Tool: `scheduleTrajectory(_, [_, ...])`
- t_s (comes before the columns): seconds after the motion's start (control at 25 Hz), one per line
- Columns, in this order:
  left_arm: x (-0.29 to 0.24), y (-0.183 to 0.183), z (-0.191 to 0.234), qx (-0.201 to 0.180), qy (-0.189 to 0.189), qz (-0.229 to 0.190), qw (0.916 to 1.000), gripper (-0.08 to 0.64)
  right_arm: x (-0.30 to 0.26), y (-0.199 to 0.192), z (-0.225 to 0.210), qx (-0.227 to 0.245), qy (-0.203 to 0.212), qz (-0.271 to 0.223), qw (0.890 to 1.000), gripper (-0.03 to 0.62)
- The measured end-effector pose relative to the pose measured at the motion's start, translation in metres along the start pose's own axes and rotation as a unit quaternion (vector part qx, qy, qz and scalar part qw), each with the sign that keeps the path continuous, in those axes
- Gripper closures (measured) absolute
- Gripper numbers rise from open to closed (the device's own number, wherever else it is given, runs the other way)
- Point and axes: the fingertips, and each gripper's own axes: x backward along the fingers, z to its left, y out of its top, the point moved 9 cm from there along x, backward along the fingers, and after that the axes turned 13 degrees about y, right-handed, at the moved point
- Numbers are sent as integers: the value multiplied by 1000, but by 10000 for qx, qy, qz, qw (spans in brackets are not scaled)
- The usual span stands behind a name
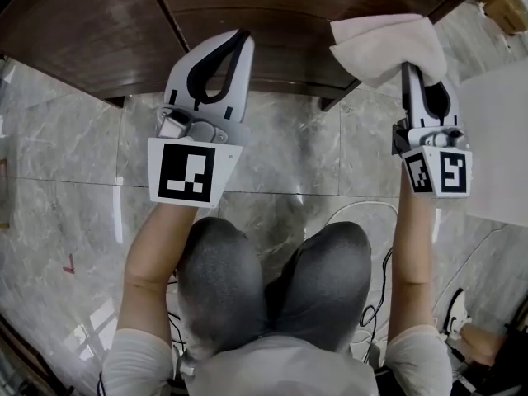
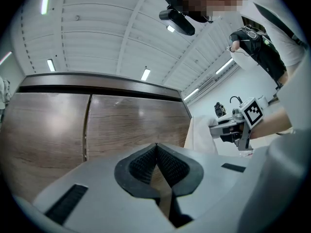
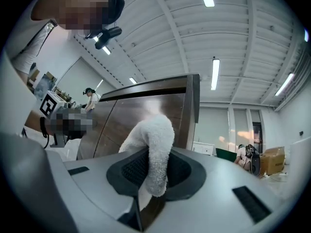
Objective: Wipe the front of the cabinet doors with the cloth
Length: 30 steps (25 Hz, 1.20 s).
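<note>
Right gripper (image 3: 154,171) is pinching the white cloth (image 1: 381,46), jaws clamping on a fold of it. Cloth is lying against the cabinet (image 1: 99,31) front, at its right edge. Left gripper (image 2: 156,149) is pointing at the cabinet's right door (image 2: 136,125), jaws pressed together, holding nothing.

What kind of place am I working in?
Probably a large industrial hall or lab, not a home: high ribbed ceiling with strip lights, polished stone-tile floor, cardboard box beyond the wooden cabinet.
</note>
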Motion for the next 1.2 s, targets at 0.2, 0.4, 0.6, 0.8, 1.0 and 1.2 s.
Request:
scheduleTrajectory(0.2, [30, -9, 38, -160, 252, 250, 9992, 541, -9, 13, 39, -162, 338, -195, 9991, 512])
scheduleTrajectory(0.4, [56, -13, 85, -253, 570, 296, 9976, 541, -47, 22, 91, -358, 940, -368, 9942, 512])
scheduleTrajectory(0.6, [78, -21, 117, -279, 721, 410, 9962, 541, -93, 14, 141, -367, 1437, -279, 9886, 512])
scheduleTrajectory(0.8, [87, -36, 134, -385, 597, 461, 9964, 541, -141, -7, 184, -302, 1740, -195, 9841, 512])
scheduleTrajectory(1.0, [89, -52, 140, -278, 471, 497, 9973, 541, -184, -31, 222, -174, 2053, 156, 9784, 512])
scheduleTrajectory(1.2, [92, -61, 152, -76, 469, 467, 9978, 541, -213, -56, 240, 144, 2174, 535, 9745, 512])
